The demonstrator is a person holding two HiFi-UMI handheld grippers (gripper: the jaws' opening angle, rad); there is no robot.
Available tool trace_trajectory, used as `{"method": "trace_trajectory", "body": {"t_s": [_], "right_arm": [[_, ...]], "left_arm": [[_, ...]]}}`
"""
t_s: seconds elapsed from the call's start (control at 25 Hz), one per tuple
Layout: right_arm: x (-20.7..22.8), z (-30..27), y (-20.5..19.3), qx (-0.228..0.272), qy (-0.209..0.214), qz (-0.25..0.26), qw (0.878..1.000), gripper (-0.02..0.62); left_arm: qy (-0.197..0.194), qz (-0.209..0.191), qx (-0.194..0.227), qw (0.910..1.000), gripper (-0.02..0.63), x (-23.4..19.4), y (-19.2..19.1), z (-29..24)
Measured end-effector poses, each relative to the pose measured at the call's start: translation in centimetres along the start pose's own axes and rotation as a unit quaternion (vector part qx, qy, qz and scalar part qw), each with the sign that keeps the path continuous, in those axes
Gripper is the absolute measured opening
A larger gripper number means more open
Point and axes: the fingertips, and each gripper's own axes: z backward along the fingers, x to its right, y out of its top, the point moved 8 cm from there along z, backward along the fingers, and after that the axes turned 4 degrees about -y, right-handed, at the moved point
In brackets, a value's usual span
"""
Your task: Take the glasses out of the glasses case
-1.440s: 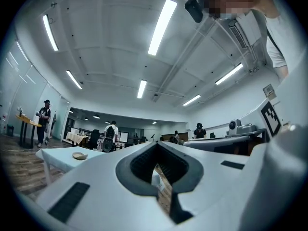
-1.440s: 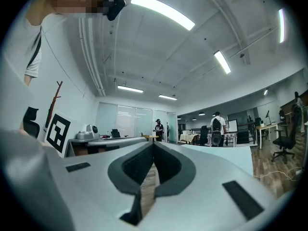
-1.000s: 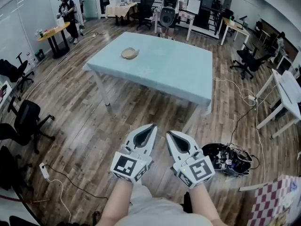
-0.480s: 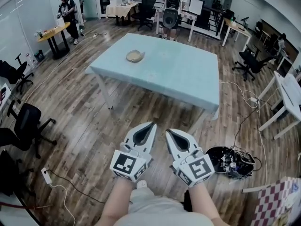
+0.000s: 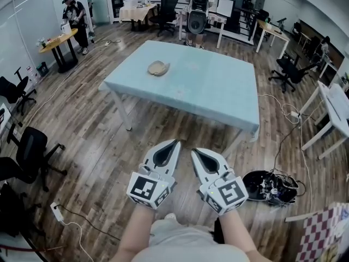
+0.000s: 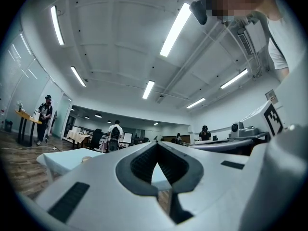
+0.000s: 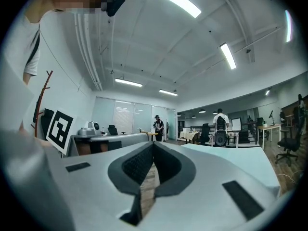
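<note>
Glasses case (image 5: 158,67) lies on the light-blue table (image 5: 218,91), near its far left corner. Left gripper (image 5: 175,143) and right gripper (image 5: 194,152) are side by side over the wood floor (image 5: 92,146), short of the table's near edge. Both have jaws closed with nothing between them.

My left gripper (image 5: 174,143) and right gripper (image 5: 195,151) sit side by side, low in front of me, above the floor (image 5: 98,141). The table (image 5: 218,91) stands ahead of both, well apart from them. The glasses case (image 5: 158,68) lies on the table's far left part. Behind the table stands 1 person (image 5: 197,7). Far to the left, another person (image 5: 72,16) stands beside a round table (image 5: 56,39). A chair (image 5: 30,146) stands at my left, and a tangle of cables (image 5: 270,185) lies on the floor to my right.
</note>
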Motion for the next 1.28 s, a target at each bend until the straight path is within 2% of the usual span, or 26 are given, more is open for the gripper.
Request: {"method": "trace_trajectory", "body": {"t_s": [0.72,1.28], "right_arm": [[0.3,-3.4,-1.0,-0.008,0.011,-0.001,1.0,0.008],[2.8,-7.8,-1.3,0.0,0.019,-0.01,1.0,0.008]], "left_arm": [[0.009,0.001,-0.007,0.9999,0.008,-3.2,-0.6,-0.5],[0.026,-0.001,-0.004,0.9997,0.008,-6.8,-1.2,-3.0]]}}
